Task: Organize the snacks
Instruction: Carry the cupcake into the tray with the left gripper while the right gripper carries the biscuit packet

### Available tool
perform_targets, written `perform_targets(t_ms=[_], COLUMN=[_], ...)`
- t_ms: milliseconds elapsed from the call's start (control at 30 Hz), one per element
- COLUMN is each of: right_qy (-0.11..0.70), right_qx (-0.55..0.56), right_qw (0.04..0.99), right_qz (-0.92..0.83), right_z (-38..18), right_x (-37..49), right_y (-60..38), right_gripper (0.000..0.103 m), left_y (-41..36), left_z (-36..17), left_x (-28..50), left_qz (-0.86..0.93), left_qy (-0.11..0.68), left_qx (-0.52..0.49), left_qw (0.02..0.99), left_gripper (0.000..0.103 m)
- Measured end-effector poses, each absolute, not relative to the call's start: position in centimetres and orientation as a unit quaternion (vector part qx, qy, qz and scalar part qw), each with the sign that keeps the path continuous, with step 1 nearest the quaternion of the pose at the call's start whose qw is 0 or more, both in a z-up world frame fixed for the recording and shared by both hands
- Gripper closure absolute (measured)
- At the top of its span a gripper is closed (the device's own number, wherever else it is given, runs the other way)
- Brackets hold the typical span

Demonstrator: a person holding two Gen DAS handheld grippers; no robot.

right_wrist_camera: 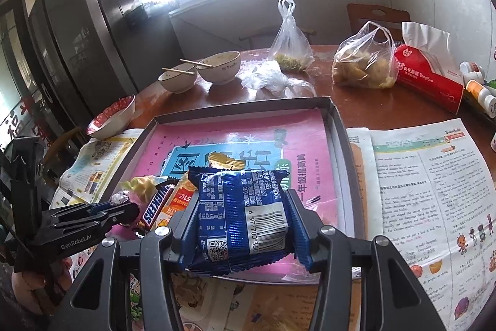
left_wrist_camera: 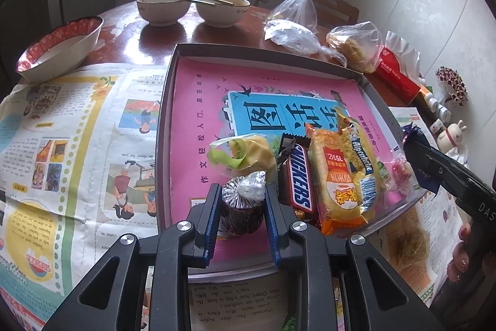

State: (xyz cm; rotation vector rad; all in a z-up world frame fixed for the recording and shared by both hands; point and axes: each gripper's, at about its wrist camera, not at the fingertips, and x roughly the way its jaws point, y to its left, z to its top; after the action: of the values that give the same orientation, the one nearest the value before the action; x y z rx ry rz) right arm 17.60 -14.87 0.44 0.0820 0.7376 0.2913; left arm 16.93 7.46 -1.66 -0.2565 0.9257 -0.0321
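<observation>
L hand-held gripper [left_wrist_camera: 241,207] clamping foil cake [left_wrist_camera: 243,200], R hand-held gripper [right_wrist_camera: 240,225] gripping blue pack [right_wrist_camera: 240,213], both lowering into tray [right_wrist_camera: 338,126], frame center, for lining up w/ snacks.

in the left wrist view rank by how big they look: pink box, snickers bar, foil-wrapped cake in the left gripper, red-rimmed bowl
1. pink box
2. red-rimmed bowl
3. snickers bar and foil-wrapped cake: they look alike, and the cake sits nearer the camera in the left gripper, so no ranking.

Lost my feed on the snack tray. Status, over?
Left tongs shut on foil-wrapped chocolate cake, low over tray. Right tongs shut on blue snack packet. Snickers bar close beside left tongs.
</observation>
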Motion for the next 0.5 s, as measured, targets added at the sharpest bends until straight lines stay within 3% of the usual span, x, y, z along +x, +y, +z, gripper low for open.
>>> perform_targets(t_ms=[500], right_qy=[0.385], right_qx=[0.027], right_qw=[0.91], right_qz=[0.15], right_z=[-0.7], right_x=[19.1], right_y=[-13.8], right_gripper=[0.052], left_y=[7.9], left_z=[-1.4], left_x=[17.4], left_qz=[-0.016], left_qy=[0.448], left_qx=[-0.122], left_qw=[0.885], left_gripper=[0.076])
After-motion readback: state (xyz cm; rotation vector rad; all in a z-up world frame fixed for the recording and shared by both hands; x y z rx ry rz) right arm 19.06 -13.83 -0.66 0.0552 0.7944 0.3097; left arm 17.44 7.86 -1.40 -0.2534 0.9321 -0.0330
